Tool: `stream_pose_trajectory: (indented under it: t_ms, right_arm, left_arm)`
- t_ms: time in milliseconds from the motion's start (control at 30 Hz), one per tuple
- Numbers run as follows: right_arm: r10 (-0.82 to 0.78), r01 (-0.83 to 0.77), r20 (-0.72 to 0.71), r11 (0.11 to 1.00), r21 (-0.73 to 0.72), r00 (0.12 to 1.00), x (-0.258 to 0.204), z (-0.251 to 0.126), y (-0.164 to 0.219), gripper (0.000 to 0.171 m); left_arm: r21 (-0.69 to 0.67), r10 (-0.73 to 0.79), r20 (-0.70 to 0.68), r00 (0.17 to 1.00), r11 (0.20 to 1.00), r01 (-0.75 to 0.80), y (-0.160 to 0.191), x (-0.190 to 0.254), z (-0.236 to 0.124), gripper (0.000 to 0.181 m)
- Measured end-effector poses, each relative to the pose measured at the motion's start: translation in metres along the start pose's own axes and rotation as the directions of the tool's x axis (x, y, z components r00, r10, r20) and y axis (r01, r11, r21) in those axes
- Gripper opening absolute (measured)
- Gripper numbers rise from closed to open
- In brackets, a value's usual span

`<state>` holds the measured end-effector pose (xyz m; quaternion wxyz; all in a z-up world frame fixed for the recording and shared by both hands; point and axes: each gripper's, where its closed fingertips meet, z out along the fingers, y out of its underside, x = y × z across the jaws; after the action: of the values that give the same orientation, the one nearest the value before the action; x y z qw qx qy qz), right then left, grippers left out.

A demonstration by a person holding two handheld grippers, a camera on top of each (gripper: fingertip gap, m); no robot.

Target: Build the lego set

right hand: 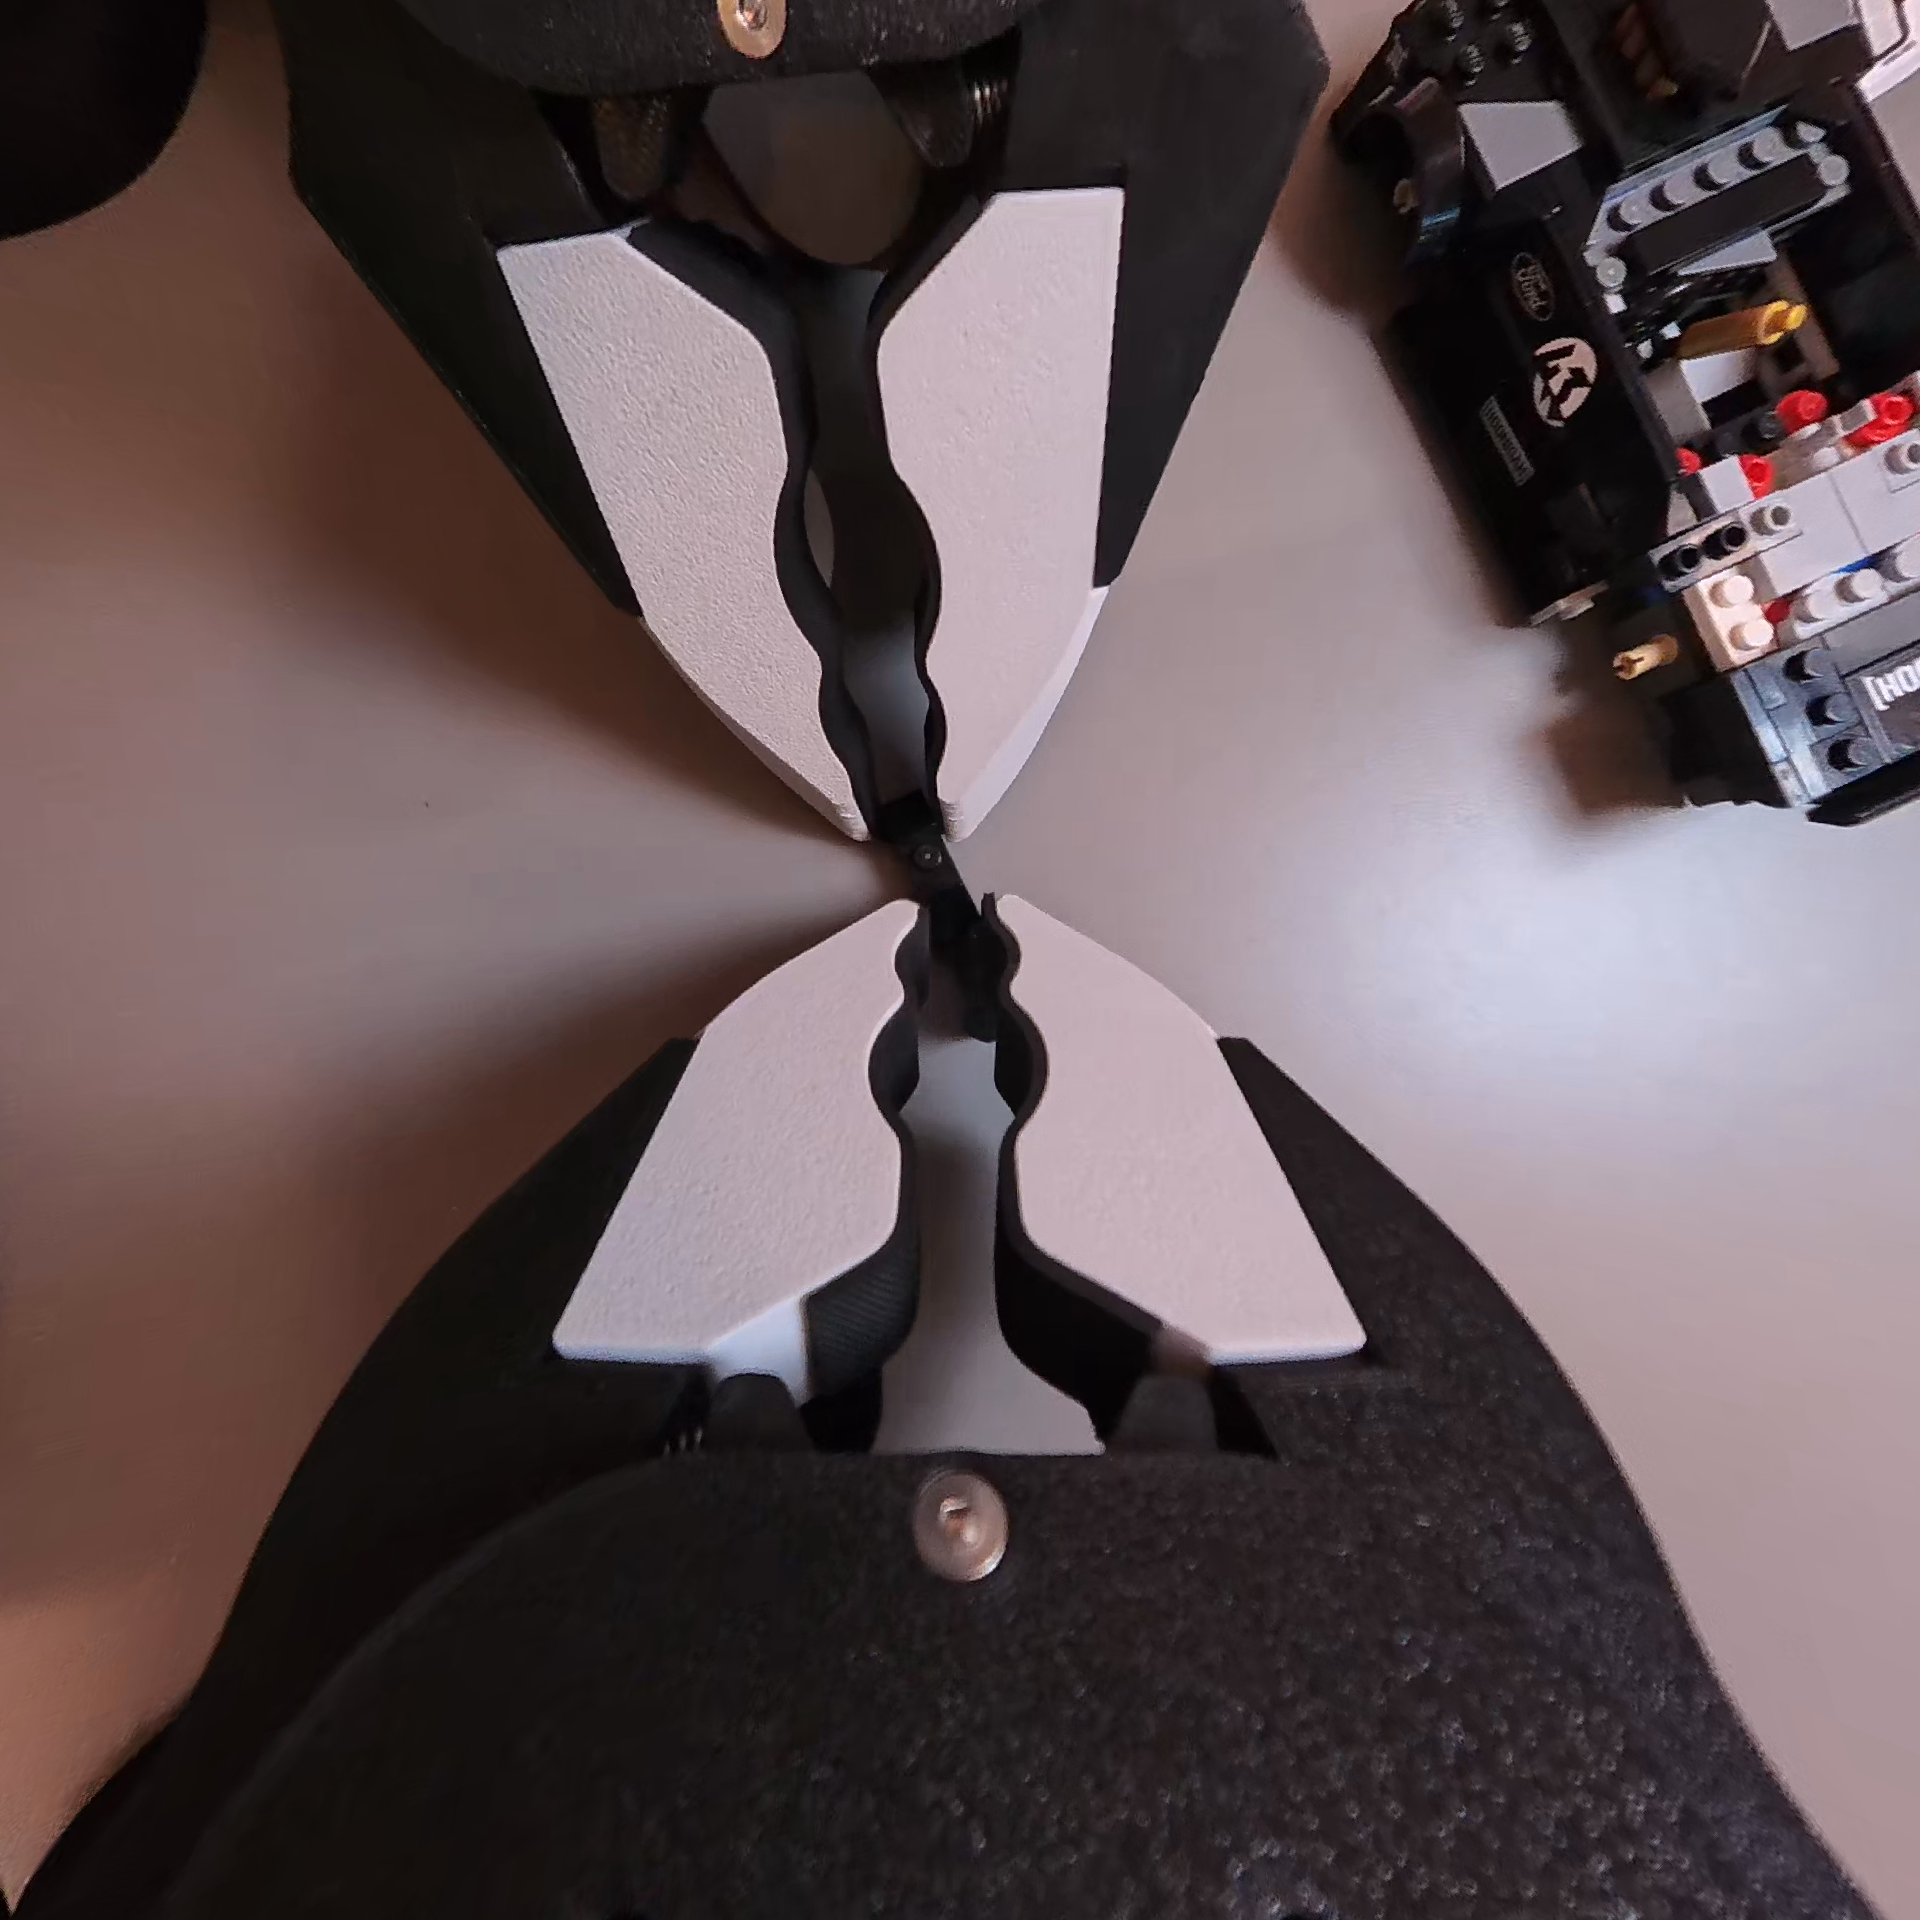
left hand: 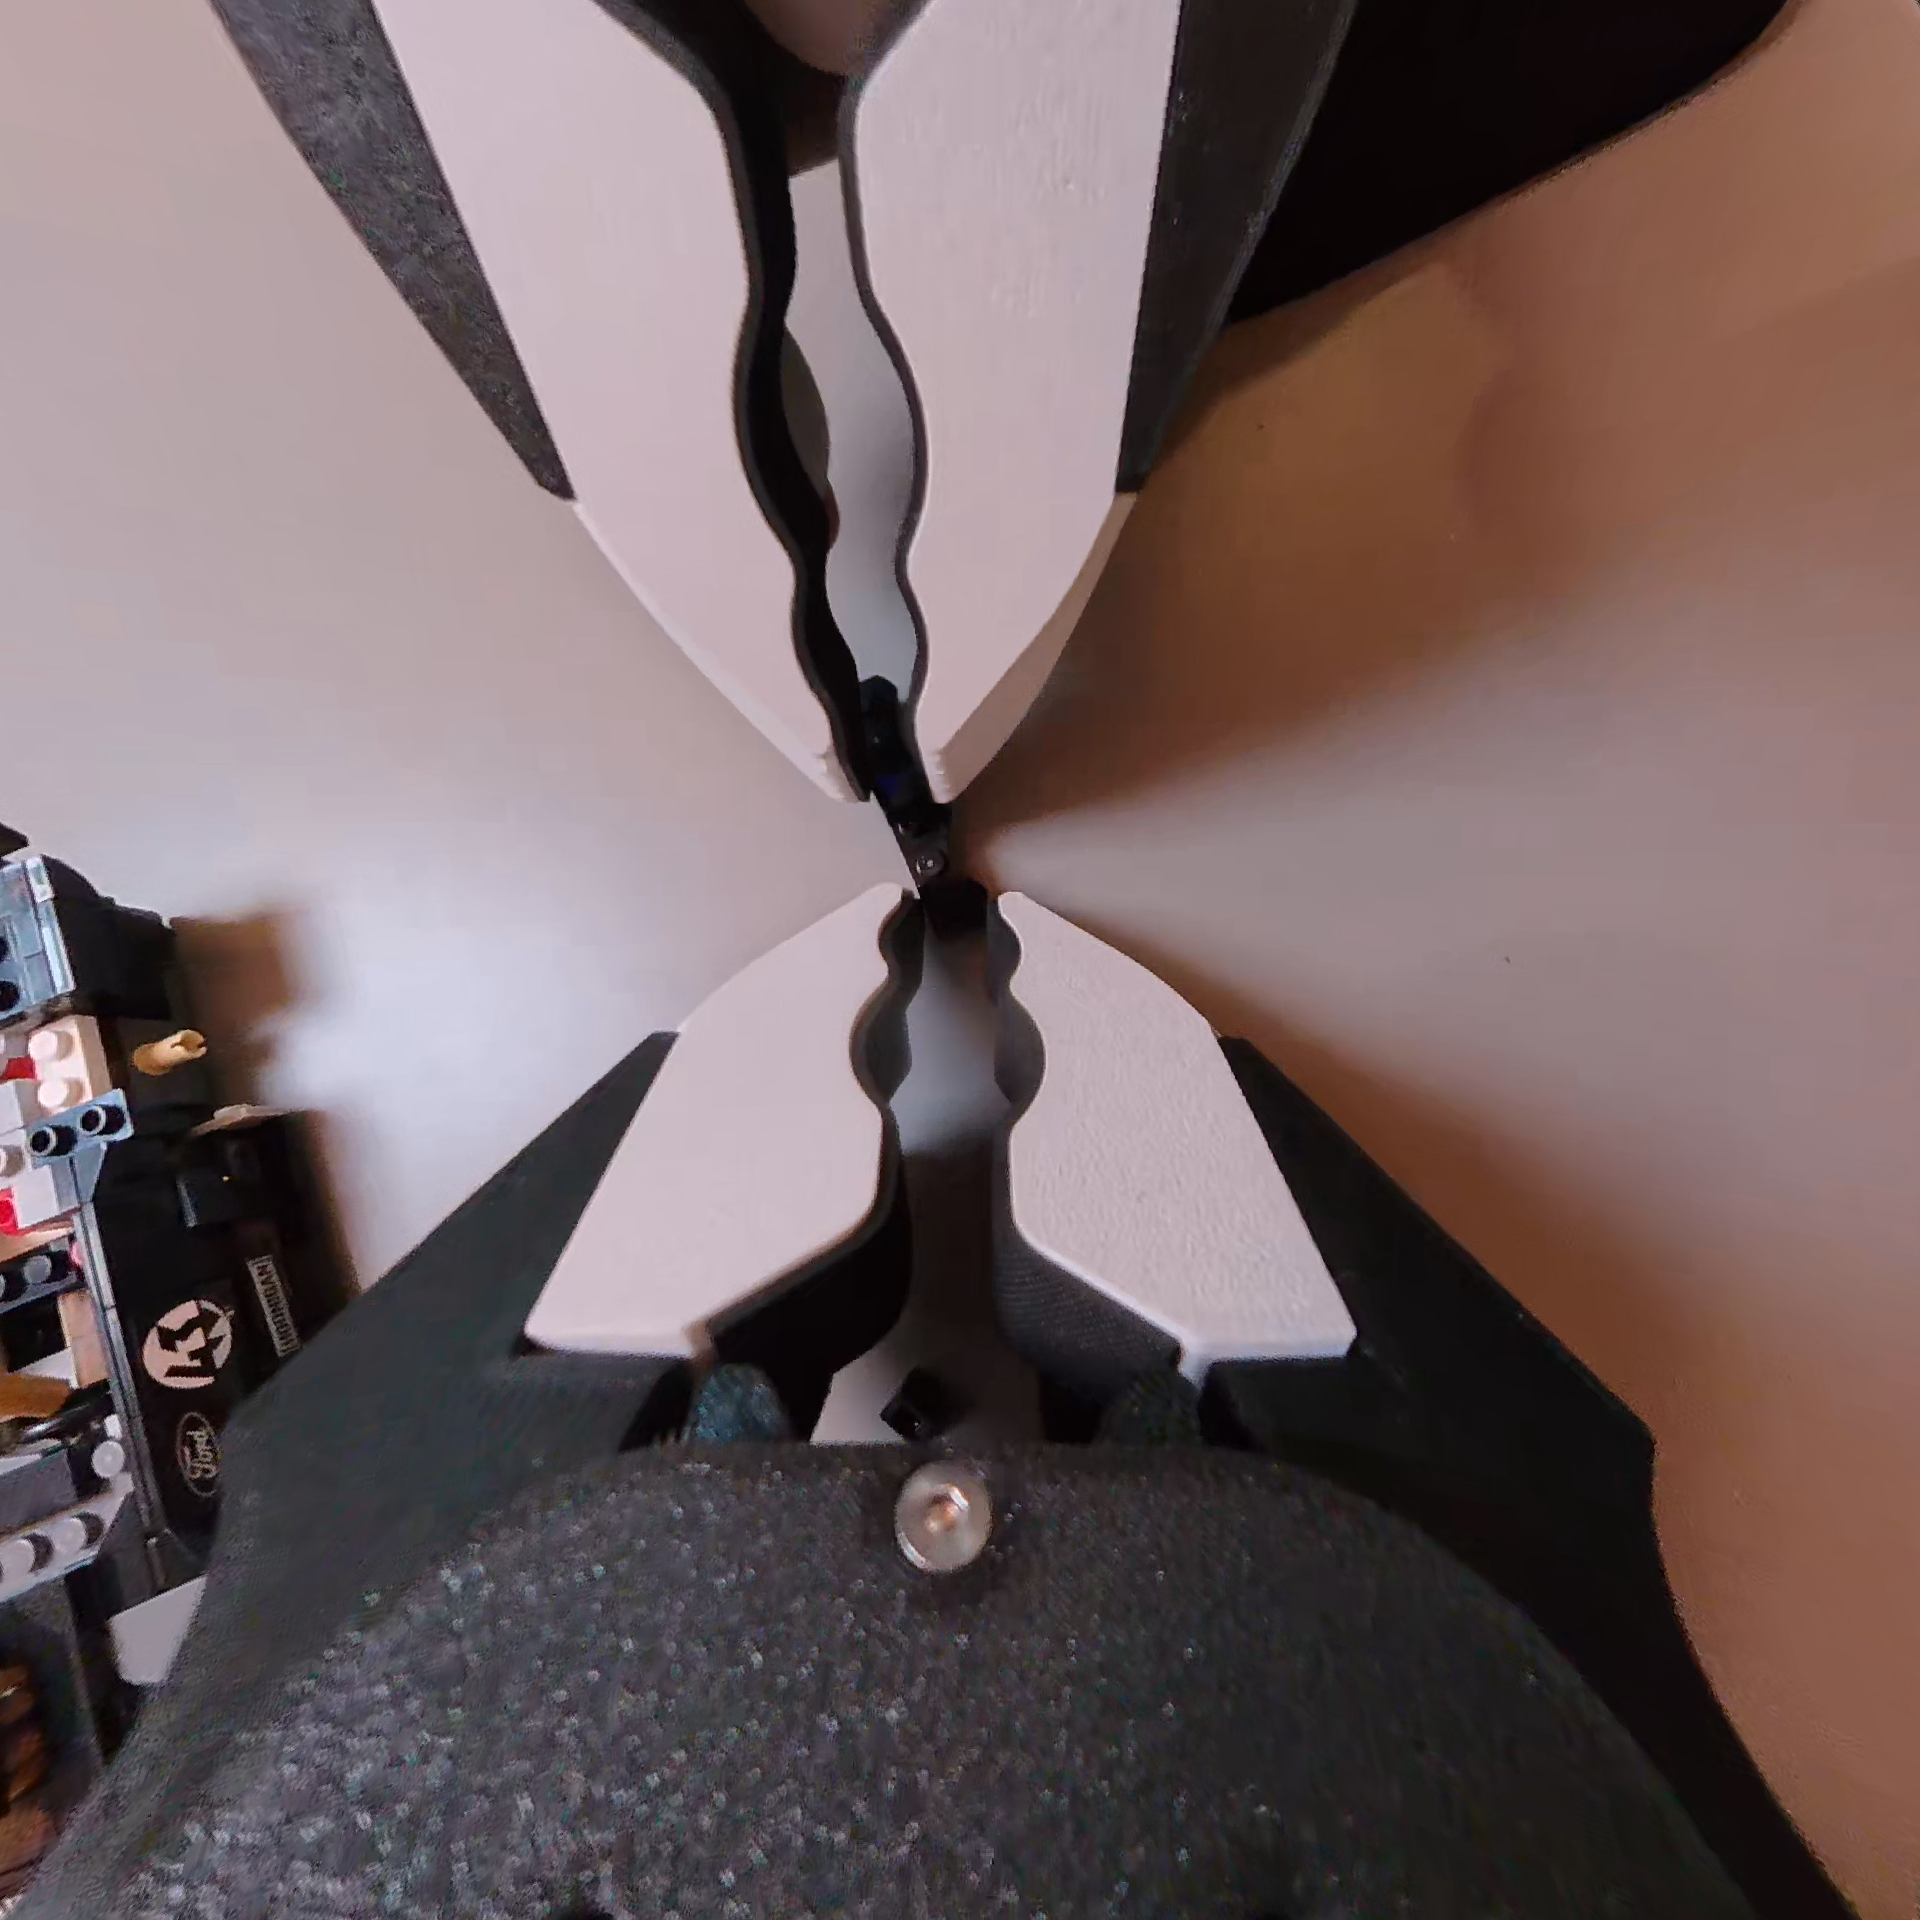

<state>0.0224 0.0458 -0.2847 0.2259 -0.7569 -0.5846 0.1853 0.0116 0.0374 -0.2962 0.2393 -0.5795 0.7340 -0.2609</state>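
Both grippers hang tip to tip over a pale table (left hand: 364, 623). In the left wrist view my left gripper (left hand: 951, 906) comes from below and is shut on a small black lego piece (left hand: 956, 912). The right gripper (left hand: 896, 792) comes from above, shut on another small black piece (left hand: 891, 743). The two pieces touch at a small stud (left hand: 928, 860); I cannot tell whether they are joined. In the right wrist view my right gripper (right hand: 961, 914) is below, shut on its black piece (right hand: 956, 935), and the left gripper (right hand: 914, 831) is above.
A part-built black lego car with grey, white and red bricks stands at the left edge in the left wrist view (left hand: 197, 1340) and at the top right in the right wrist view (right hand: 1662, 436). A small loose black piece (left hand: 914, 1397) lies on the table under my left gripper. Both grippers' tips are close together, under 4 cm apart.
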Motion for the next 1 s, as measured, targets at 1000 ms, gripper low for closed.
stream_pose_trajectory:
  t_ms: [1000]
  right_arm:
    - [0.027,-0.027,-0.007,0.999,-0.042,1.000,-0.0003,0.0066,-0.0020,0.008]
  left_arm:
    - [0.046,-0.039,0.032,0.999,0.998,0.037,-0.0009,-0.0049,0.0012,0.013]
